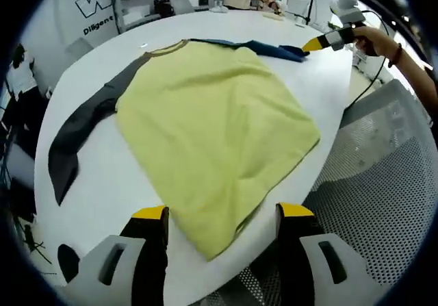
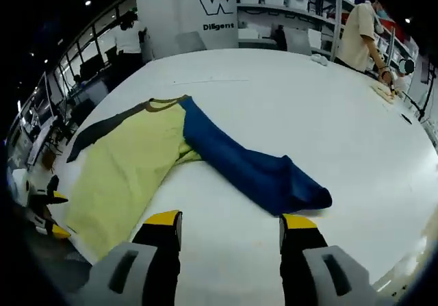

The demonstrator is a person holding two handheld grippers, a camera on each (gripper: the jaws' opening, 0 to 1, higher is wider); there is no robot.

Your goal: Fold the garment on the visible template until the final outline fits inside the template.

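Left hand-held gripper (image 1: 220, 213): jaws spread, empty, poised at the near table (image 1: 102, 176) edge just short of the shirt (image 1: 212, 128) hem corner.
Right hand-held gripper (image 2: 230, 220): jaws spread, empty, aimed at the blue sleeve (image 2: 253, 169) cuff, close but apart from it.
Shirt: yellow-green body, flat on the white table, hem toward the perforated chair (image 1: 390, 183) side; blue sleeve laid outward, grey sleeve (image 1: 75, 131) trailing to the opposite edge.
Template: cannot tell; no outline visible.
Handling, judged: pinch the blue cuff through both layers, lift low, carry it across the body and lay it flat; likewise the grey sleeve. Keep the cloth from sliding off the edge.
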